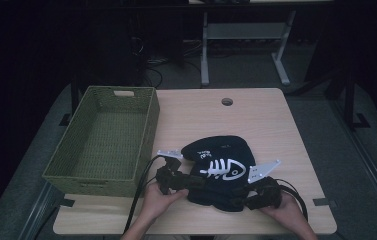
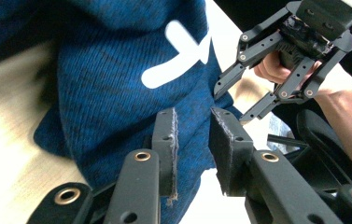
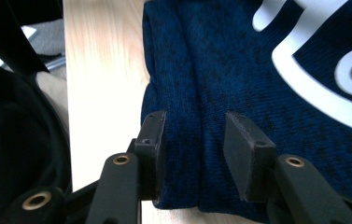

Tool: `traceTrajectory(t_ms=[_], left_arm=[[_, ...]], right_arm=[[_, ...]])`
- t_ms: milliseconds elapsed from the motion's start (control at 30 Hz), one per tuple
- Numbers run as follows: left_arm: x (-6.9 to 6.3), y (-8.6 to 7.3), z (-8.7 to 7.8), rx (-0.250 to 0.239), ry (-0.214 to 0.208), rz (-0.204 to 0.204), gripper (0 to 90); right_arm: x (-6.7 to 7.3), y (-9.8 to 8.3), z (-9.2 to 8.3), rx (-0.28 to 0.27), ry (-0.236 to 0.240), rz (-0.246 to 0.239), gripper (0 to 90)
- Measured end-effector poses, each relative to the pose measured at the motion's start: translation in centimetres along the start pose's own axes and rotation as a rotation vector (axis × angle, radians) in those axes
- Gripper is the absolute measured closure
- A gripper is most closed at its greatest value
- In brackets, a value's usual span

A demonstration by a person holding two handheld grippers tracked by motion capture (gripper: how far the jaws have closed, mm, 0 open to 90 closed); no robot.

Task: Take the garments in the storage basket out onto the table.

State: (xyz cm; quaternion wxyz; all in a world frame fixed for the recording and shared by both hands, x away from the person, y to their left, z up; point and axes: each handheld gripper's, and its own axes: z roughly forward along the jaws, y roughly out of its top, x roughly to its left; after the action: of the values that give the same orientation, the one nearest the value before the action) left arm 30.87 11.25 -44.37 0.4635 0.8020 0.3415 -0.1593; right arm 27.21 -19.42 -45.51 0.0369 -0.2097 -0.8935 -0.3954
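Your left gripper (image 2: pixel 192 135) had its jaws apart astride the near hem of the dark blue knit hat (image 1: pixel 219 167), pads not pressing; your right gripper (image 3: pixel 194 154) likewise stood apart around the hat's folded edge. The hat lay flat just right of the woven basket (image 1: pixel 103 145). Closing there, you risked pinching one layer only, so the hat could sag open or slip free.

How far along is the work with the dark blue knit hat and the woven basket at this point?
Early stage. The dark blue knit hat with a white fishbone print lies on the light wooden table, beside the olive-green woven basket, not in it. Both tools are at its near edge: the left tool and the right tool each straddle the fabric, jaws parted. Firm gripping and any move remain.
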Motion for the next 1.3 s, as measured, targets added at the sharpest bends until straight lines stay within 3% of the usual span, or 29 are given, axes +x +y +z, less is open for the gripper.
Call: traceTrajectory(t_ms=[300,433,667,767,900,967,1133,1300], left_arm=[[0.3,-0.9,0.8,0.067,0.012,-0.019,68.0],[0.2,-1.6,1.3,0.105,0.016,-0.032,68.1],[0.1,-2.5,1.5,0.126,-0.023,-0.049,70.4],[-0.2,-2.4,1.1,0.104,-0.035,-0.038,69.1],[-0.4,-1.8,0.3,0.053,-0.048,-0.036,69.0],[-0.5,-1.4,0.0,0.027,-0.047,-0.037,68.9],[-0.5,-0.6,-0.9,-0.02,-0.038,-0.025,68.3],[-0.3,-0.4,-1.4,-0.044,-0.02,-0.024,68.2]], right_arm=[[0.0,-0.1,0.6,0.054,-0.019,-0.047,69.7],[0.2,-0.1,0.4,0.059,-0.003,-0.045,79.7],[0.4,-0.2,0.1,0.081,0.042,-0.051,81.5],[0.4,0.0,-0.2,0.047,0.059,-0.041,78.2],[0.0,0.5,-1.0,-0.039,0.032,-0.014,73.1],[-0.3,0.8,-1.1,-0.047,0.023,-0.006,72.2],[-0.4,0.7,-0.1,0.018,0.029,-0.016,73.7],[-0.4,-0.2,0.3,0.044,0.044,-0.008,77.6]])
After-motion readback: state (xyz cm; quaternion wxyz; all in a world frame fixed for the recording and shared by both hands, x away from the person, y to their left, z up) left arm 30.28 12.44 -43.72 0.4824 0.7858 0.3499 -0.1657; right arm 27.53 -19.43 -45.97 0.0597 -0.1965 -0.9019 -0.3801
